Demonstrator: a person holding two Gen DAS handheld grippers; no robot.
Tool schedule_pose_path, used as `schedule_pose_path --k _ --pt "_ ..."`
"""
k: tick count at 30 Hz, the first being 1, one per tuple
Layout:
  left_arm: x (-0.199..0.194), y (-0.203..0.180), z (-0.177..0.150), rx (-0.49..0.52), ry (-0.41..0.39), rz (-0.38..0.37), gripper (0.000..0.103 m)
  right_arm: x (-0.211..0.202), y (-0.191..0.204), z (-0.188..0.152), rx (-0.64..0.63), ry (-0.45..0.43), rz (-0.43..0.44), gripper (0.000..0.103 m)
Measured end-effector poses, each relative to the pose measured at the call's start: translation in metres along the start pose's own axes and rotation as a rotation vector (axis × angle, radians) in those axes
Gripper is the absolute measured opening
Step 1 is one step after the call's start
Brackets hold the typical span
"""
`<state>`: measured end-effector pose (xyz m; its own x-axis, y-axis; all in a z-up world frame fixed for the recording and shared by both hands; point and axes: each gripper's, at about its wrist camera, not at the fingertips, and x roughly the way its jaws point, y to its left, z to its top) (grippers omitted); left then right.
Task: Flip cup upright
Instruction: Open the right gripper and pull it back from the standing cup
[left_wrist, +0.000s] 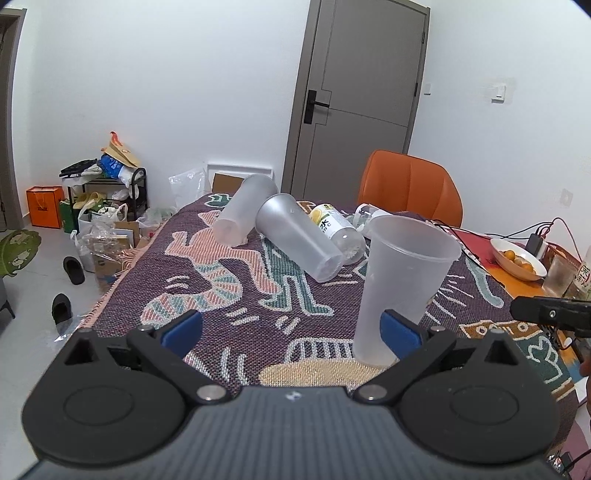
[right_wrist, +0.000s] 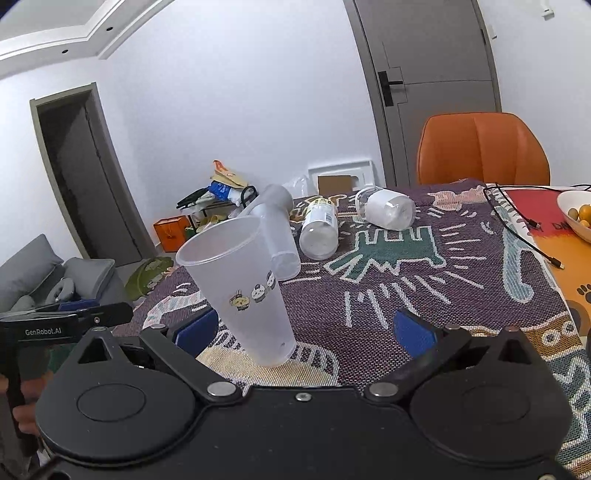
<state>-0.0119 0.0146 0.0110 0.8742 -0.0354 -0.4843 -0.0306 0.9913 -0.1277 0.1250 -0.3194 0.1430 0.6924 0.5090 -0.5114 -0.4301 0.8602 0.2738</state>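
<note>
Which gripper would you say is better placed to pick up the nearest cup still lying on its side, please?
Probably the left gripper: it is open, and the nearest lying cup sits straight ahead between its fingers. In the right gripper's view, the upright cup stands in front of it.

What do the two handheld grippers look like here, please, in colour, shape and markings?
Both the left gripper and the right gripper have matte black bodies, two round discs, silver pivot screws, angled black link arms and blue fingertip pads. Seen from the right wrist, the left one reads "GenRobot.AI" in white.
</note>
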Motion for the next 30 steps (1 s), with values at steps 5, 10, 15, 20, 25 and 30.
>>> schedule_pose_path --k 5,10,15,20,25,30 --pt "-0.0007 -0.0001 0.0002 0.001 0.001 0.001 0.102 0.0003 0.0006 0.0006 -0.01 0.0 0.003 0.103" --pt "0.0008 0.0016 -0.0012 0.001 0.004 0.008 0.102 0.0021 0.0013 -0.0007 -0.015 0.003 0.009 0.103" --pt "0.0025 0.0029 -0.0016 0.006 0.008 0.017 0.102 0.0052 0.0006 -0.0041 -0.016 0.009 0.001 0.103" --pt "0.0013 0.0032 -0.0022 0.007 0.007 0.022 0.102 0.0037 0.0001 -0.0055 -0.007 0.008 0.005 0.103" --pt "0.0004 0.0008 -0.0018 0.014 0.005 0.019 0.102 0.0028 0.0 -0.0064 -0.008 0.006 0.008 0.103" --pt "0.0001 -0.0003 -0.0022 0.017 0.006 0.017 0.102 0.0025 0.0011 -0.0066 -0.009 0.006 0.011 0.103"
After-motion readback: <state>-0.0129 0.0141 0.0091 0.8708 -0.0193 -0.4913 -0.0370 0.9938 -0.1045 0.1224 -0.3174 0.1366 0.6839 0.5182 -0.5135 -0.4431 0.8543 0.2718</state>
